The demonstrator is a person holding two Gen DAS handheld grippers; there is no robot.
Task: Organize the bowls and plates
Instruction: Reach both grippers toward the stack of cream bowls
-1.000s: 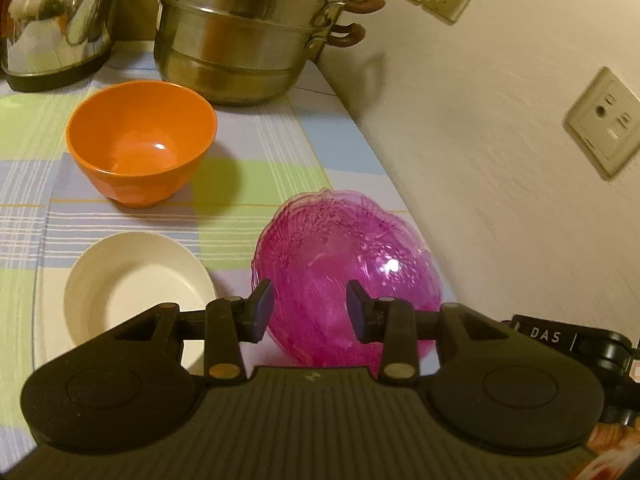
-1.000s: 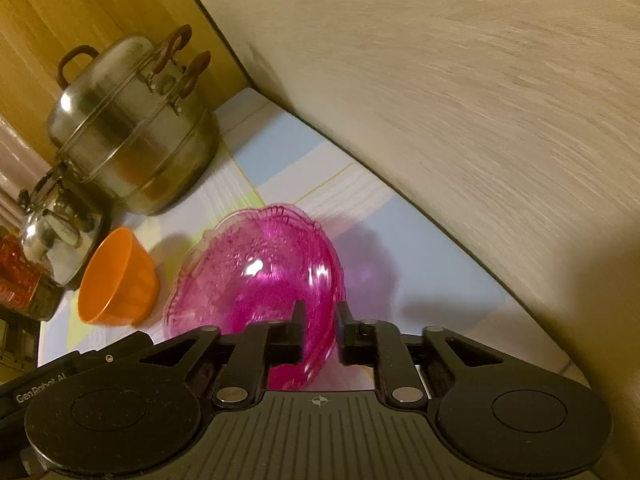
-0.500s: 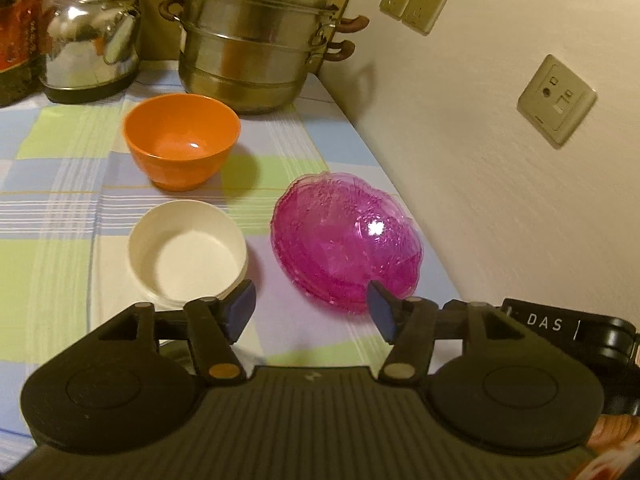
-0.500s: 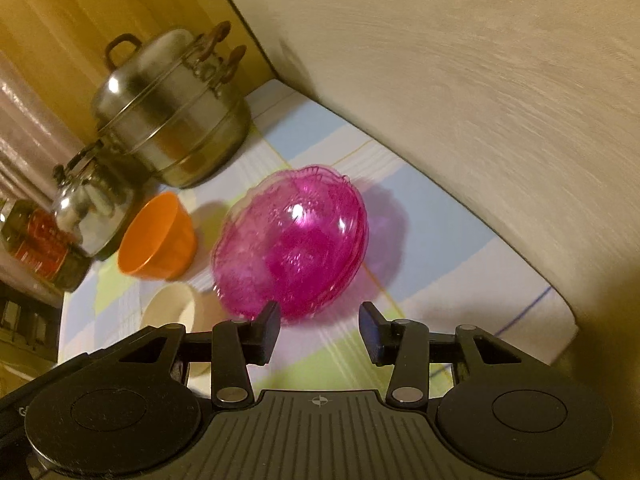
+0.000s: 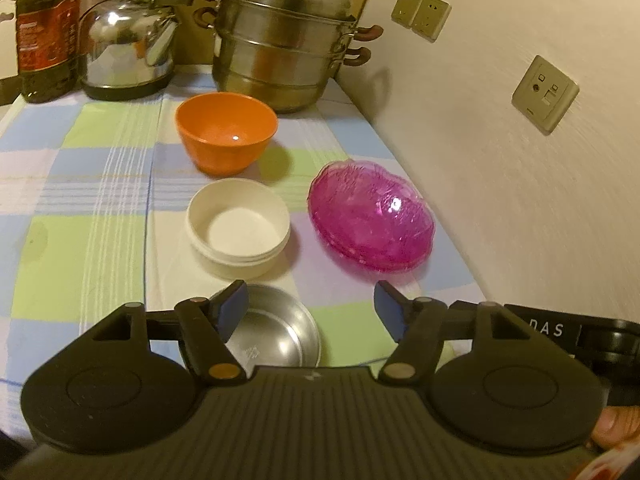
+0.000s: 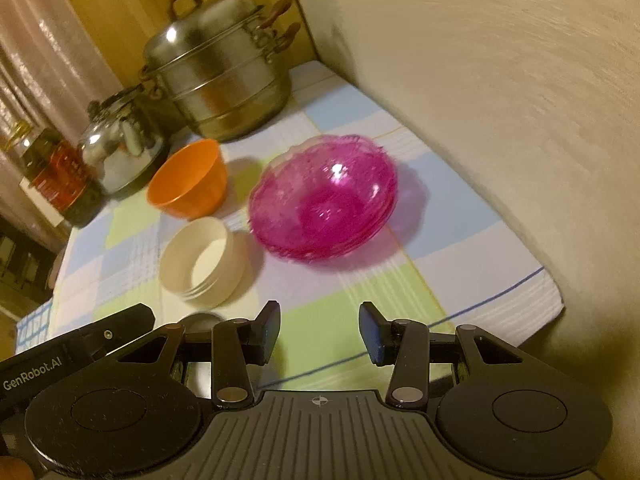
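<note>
A stack of pink see-through plates [image 5: 370, 218] [image 6: 324, 200] rests on the checked cloth near the wall. Left of it stands a stack of cream bowls [image 5: 239, 232] [image 6: 202, 260], and behind that an orange bowl [image 5: 227, 132] [image 6: 188, 178]. A steel bowl [image 5: 276, 332] lies nearest, partly hidden behind my left gripper's fingers. My left gripper [image 5: 310, 308] hovers short of the plates, its jaws still opening with nothing between them. My right gripper [image 6: 320, 330] stands open and empty over the cloth's front edge, back from the pink plates.
A large steel steamer pot [image 5: 284, 44] [image 6: 218, 80], a kettle [image 5: 128, 44] [image 6: 120, 148] and an oil bottle [image 5: 44, 32] [image 6: 52, 176] line the back. The wall [image 5: 500, 140] with sockets runs close along the right. The table edge [image 6: 532, 312] lies at front right.
Both grippers let go of the pink plates, opened and drew back and upward. The plates now rest flat on the cloth, and the steel bowl has come into the left wrist view.
</note>
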